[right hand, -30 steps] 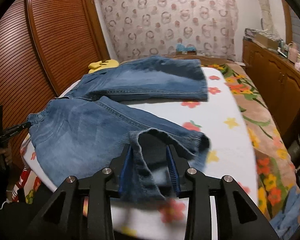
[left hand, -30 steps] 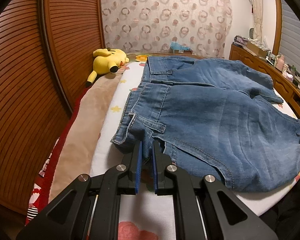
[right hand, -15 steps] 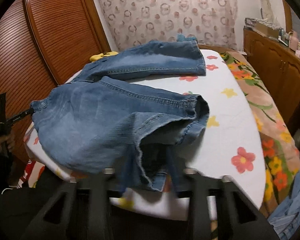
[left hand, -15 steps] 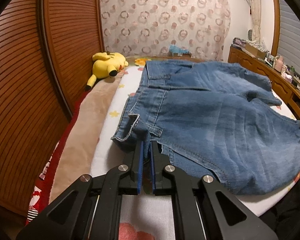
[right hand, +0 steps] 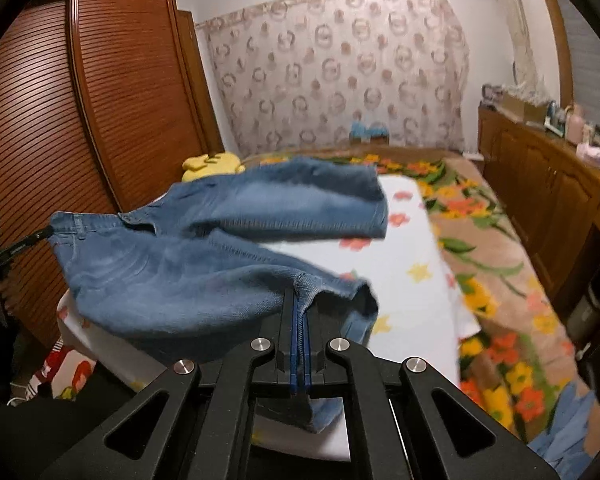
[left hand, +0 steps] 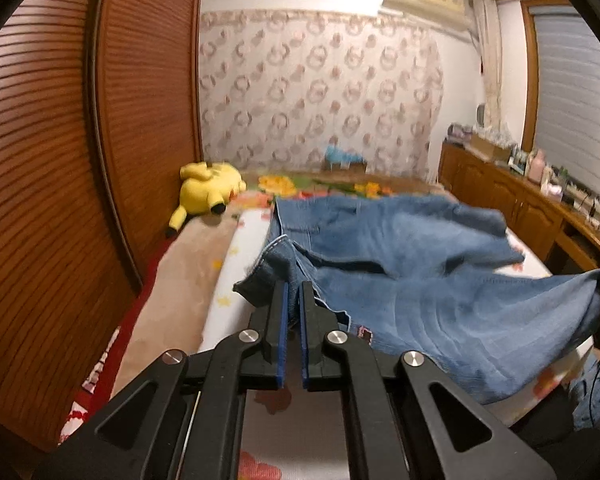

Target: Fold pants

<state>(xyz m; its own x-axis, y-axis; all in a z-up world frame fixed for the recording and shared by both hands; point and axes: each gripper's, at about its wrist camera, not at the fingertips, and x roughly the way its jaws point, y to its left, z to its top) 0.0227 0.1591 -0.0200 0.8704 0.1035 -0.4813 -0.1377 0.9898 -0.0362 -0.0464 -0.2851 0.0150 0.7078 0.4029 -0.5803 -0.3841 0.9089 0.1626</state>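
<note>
Blue denim pants (left hand: 432,280) lie spread over a bed, and the near half is lifted off the sheet. My left gripper (left hand: 294,292) is shut on the waistband corner, held above the bed's left side. My right gripper (right hand: 300,304) is shut on the hem of the near leg of the pants (right hand: 204,276), which hang between the two grippers. The far leg (right hand: 292,200) rests on the white sheet. The left gripper also shows at the left edge of the right wrist view (right hand: 4,256).
A white sheet with flowers (right hand: 404,264) covers the bed. A yellow plush toy (left hand: 208,190) lies at the far left by the brown slatted wardrobe (left hand: 60,160). A wooden cabinet (right hand: 548,184) with small items runs along the right. More blue cloth (right hand: 564,436) lies low at the right.
Both grippers have risen and lifted the near side of the pants off the bed. The right gripper's jaws have closed tight on the hem.
</note>
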